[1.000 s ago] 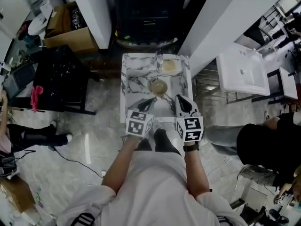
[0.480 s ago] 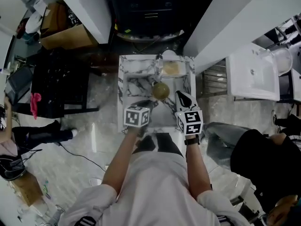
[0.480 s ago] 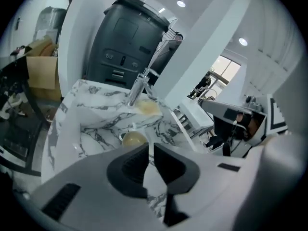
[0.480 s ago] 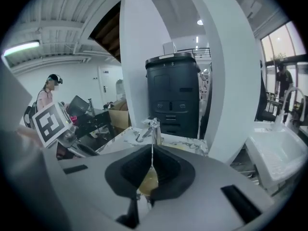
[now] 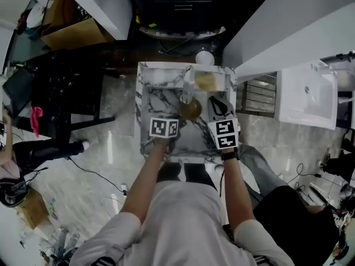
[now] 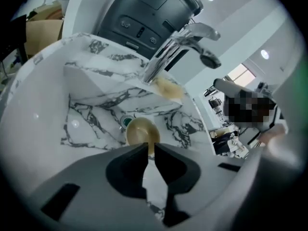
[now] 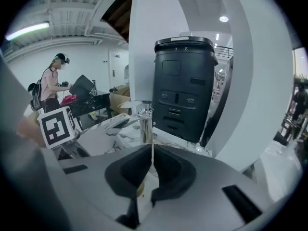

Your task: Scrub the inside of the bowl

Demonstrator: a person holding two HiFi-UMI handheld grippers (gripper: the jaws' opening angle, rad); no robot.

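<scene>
A small golden bowl (image 5: 189, 108) lies in the basin of the marble sink (image 5: 152, 101), below the chrome faucet (image 5: 187, 85). In the left gripper view the bowl (image 6: 142, 131) lies just past my left gripper (image 6: 150, 148), whose jaws are shut and empty, and a green-ringed drain (image 6: 126, 121) sits beside the bowl. A yellowish sponge (image 5: 206, 81) rests on the sink's back ledge. My right gripper (image 5: 217, 103) hangs over the sink's right side, shut and empty. In its own view the right gripper (image 7: 152, 148) points at the faucet (image 7: 146, 121).
A dark bin-like unit (image 7: 183, 85) stands behind the sink between white walls. To the right is a white washbasin (image 5: 307, 93), to the left a black table (image 5: 55, 93) and a cardboard box (image 5: 72, 35). A person in dark clothes (image 5: 288, 215) is at lower right.
Both grippers have moved forward and down toward the sink; the left one's marker cube has rolled to face the camera squarely. The right jaws now hang over the basin's right side.
</scene>
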